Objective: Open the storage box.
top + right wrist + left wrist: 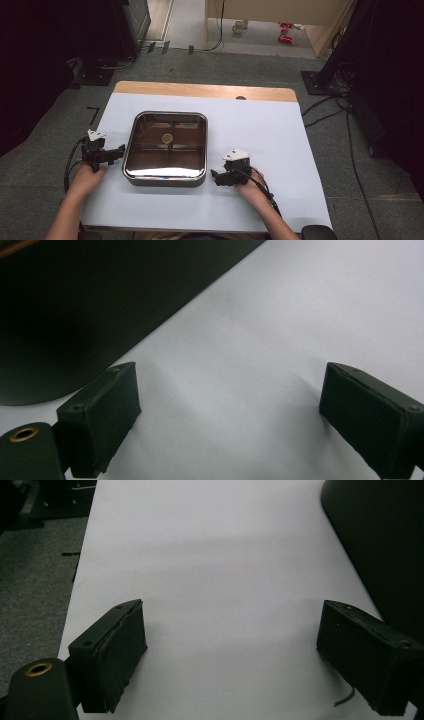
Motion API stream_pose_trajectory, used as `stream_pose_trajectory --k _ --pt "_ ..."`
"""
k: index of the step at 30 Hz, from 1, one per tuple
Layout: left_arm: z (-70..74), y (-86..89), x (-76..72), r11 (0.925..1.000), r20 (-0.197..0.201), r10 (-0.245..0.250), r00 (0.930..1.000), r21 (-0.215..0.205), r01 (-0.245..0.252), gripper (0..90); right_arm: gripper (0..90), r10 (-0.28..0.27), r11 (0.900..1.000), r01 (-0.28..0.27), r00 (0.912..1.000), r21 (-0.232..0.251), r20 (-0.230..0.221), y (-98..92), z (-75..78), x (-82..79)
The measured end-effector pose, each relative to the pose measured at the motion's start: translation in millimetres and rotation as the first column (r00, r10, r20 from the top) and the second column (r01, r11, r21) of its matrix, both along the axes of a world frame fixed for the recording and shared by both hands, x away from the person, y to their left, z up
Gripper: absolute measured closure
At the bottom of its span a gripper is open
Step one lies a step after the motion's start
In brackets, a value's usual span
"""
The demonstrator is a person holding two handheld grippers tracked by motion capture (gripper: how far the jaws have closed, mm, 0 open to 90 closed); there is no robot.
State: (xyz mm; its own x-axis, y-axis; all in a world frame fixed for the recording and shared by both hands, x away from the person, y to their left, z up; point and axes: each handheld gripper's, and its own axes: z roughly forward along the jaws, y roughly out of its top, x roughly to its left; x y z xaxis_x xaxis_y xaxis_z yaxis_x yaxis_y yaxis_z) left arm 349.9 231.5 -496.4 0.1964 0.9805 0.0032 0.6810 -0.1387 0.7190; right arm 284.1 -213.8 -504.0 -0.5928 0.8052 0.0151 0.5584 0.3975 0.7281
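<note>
A square metal pan (pixel 165 148) sits in the middle of the white-covered worktop (pixel 280 130), with the left tongs (pixel 118 152) just off its left wall and the right tongs (pixel 216 176) by its near right corner, both pairs spread apart and holding nothing. To lift it cleanly, I'd say each pair should bite the rim at opposite sides and rise together so it stays level. The dark inside is hard to read beyond a small round mark, and whether either pair touches the wall I can't tell.

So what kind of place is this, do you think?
Probably a lab or workshop recording station: a white-covered table on grey carpet, dark equipment stands with trailing cables, and a square metal pan between two handheld grippers.
</note>
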Motion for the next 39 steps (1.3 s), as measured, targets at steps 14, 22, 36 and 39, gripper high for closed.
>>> stream_pose_trajectory --k 14,22,36,39 --pt "0.0 -0.1 0.1 1.0000 0.000 0.001 1.0000 -0.001 -0.001 12.2 8.3 -0.003 1.000 0.003 1.0000 0.002 -0.003 0.2 0.1 -0.1" --pt "0.0 -0.1 0.2 1.0000 0.000 0.001 1.0000 -0.002 -0.001 12.2 8.3 -0.003 1.000 0.003 1.0000 -0.009 0.006 1.0 0.2 -0.9" --pt "0.1 0.0 0.2 1.0000 -0.001 0.000 1.0000 0.000 0.000 12.1 8.5 -0.002 1.000 0.002 1.0000 0.002 -0.005 0.1 0.1 0.3" --pt "0.1 0.0 0.1 1.0000 -0.001 0.000 1.0000 0.000 0.000 12.2 12.0 -0.009 1.000 0.009 0.9999 0.007 -0.008 -0.5 1.0 0.2"
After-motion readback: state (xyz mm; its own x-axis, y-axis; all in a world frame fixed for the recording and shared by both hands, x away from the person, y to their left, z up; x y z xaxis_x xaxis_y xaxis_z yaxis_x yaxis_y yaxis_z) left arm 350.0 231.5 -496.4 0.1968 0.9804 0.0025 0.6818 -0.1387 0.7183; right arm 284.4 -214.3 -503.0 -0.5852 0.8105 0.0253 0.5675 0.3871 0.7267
